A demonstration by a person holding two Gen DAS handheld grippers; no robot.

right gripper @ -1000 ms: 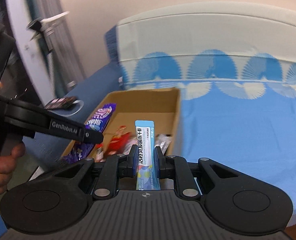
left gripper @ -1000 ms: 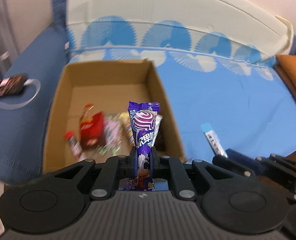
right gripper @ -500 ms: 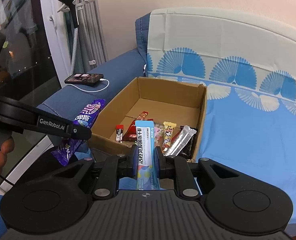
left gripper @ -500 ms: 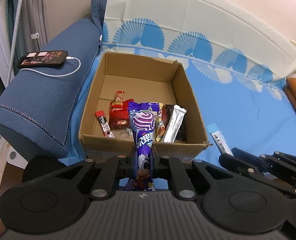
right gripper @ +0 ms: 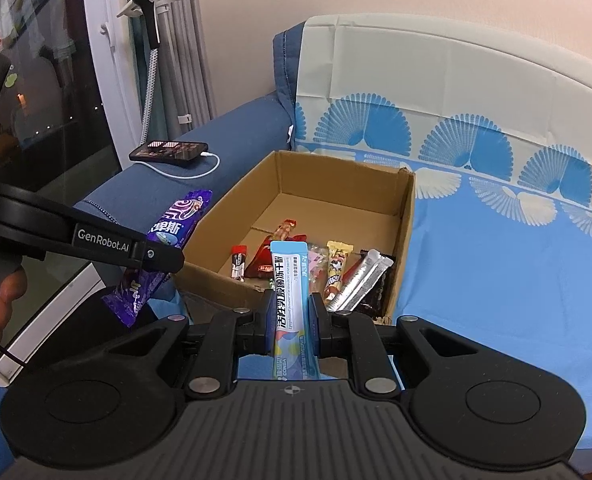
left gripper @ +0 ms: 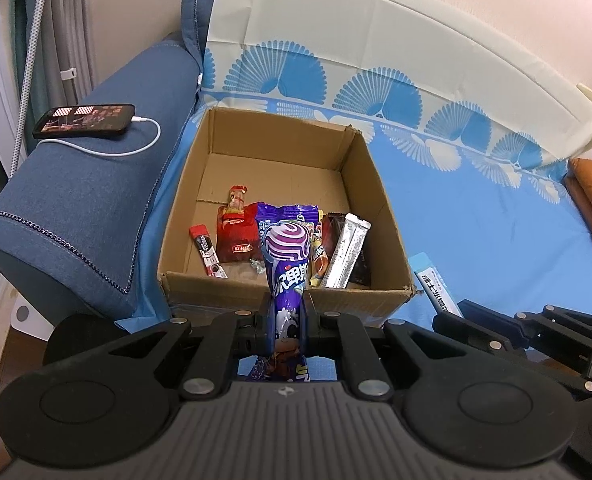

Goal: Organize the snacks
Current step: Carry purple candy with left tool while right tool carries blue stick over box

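Two light, crinkly packets, each pinched low: left gripper [left gripper: 286, 322] holds the purple wrapper [left gripper: 287, 264], right gripper [right gripper: 292, 320] the blue sachet [right gripper: 290, 280]; box [left gripper: 380, 184] at twelve o'clock, contents probably fragile.

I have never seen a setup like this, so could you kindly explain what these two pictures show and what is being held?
There is no robot here: a person holds a two-finger claw in each hand, and a camera on each looks forward along its fingers. One picture comes from the left claw, shut on a purple lollipop packet. The other comes from the right claw, shut on a light blue sachet. Ahead, a cardboard box with several snacks inside sits on a sofa's blue cover. A phone lies charging on the armrest.
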